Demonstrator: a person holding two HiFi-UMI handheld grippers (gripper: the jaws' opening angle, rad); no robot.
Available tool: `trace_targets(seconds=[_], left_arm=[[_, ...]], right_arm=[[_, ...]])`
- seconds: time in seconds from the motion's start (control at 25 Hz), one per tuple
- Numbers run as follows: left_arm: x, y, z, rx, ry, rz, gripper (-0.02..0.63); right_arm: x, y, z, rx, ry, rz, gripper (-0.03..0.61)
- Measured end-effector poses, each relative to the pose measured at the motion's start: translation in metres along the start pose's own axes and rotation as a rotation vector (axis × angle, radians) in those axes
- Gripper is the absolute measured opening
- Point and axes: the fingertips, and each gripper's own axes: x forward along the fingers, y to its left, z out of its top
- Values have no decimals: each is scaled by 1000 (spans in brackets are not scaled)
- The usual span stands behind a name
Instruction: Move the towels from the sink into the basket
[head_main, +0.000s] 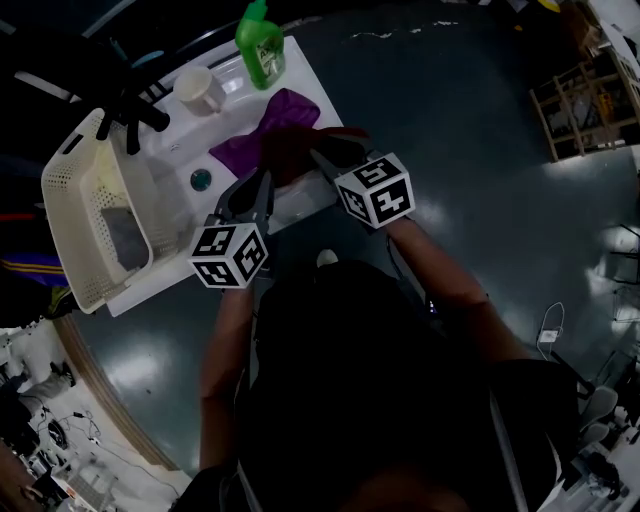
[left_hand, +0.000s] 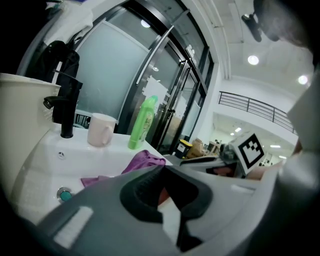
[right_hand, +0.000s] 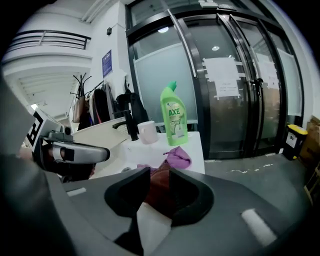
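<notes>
Maroon towel (head_main: 300, 150) lay bunched at the near rim of the sink (head_main: 176, 160), with a purple towel (head_main: 272, 124) just beyond it. Right gripper (right_hand: 159, 176) stood open, the maroon cloth between its jaws. Left gripper (left_hand: 162, 170) was closed beside the towel. Basket (head_main: 72, 200) sat left of the sink.

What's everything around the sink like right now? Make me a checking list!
Surface: white sink, no spills seen.
Job's things: purple towel draped from sink onto counter; dark red towel at the front edge; basket at the sink's end, grey cloth inside.
Clutter: mug, green bottle, black tap.
Grippers: left gripper shut, nothing seen pinched; right gripper open, red towel between its jaws.
Cables: white cable on the floor.
Surroundings: glass doors.
</notes>
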Motion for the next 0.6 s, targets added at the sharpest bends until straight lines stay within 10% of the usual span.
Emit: trace_targets(seconds=[0.28, 0.6], left_arm=[[13, -5, -6, -28, 19, 7, 9], [11, 3, -11, -49, 10, 35, 9]], right_arm=[[20, -9, -23, -59, 130, 17, 250], [26, -7, -30, -108, 188, 11, 156]])
